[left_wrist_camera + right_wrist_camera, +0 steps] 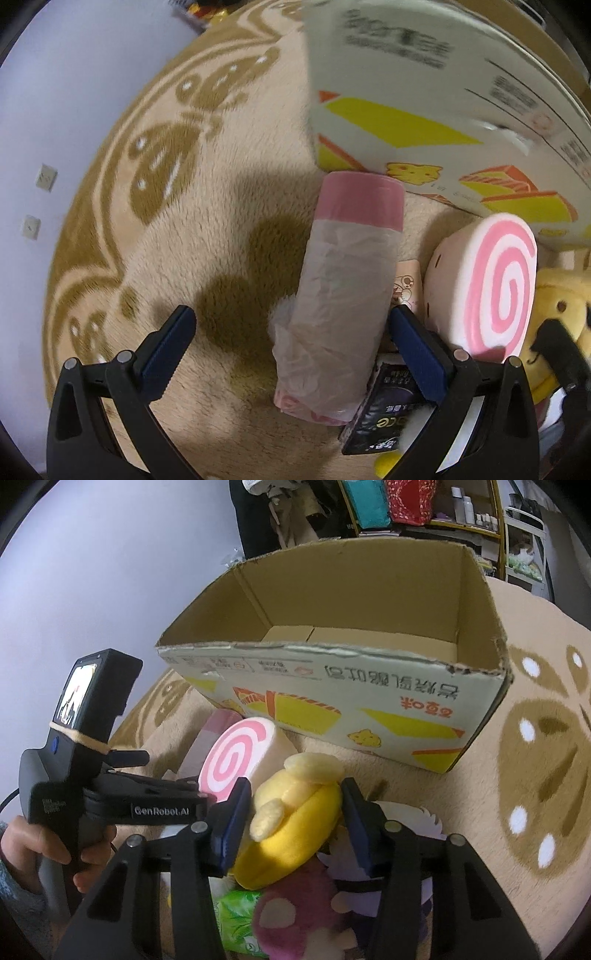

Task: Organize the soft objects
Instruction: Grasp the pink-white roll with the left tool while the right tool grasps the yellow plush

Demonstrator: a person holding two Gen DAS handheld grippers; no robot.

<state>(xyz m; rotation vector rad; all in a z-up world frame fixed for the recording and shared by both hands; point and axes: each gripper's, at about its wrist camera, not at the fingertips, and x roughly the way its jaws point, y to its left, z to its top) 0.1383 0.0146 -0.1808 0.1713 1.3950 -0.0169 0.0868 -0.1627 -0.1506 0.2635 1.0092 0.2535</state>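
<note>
My left gripper is open wide around a pink roll of plastic bags lying on the rug; neither pad presses it. A pink-swirl plush cushion stands to the right of the roll, also in the right wrist view. My right gripper is closed on a yellow plush toy, its pads against both sides. The toy lies on a pile with a magenta plush and a white-purple plush. An open cardboard box stands beyond, empty inside.
A beige and brown patterned rug covers the floor. A dark packet and a small printed pack lie beside the roll. A green tissue pack sits under the pile. Shelves stand behind the box.
</note>
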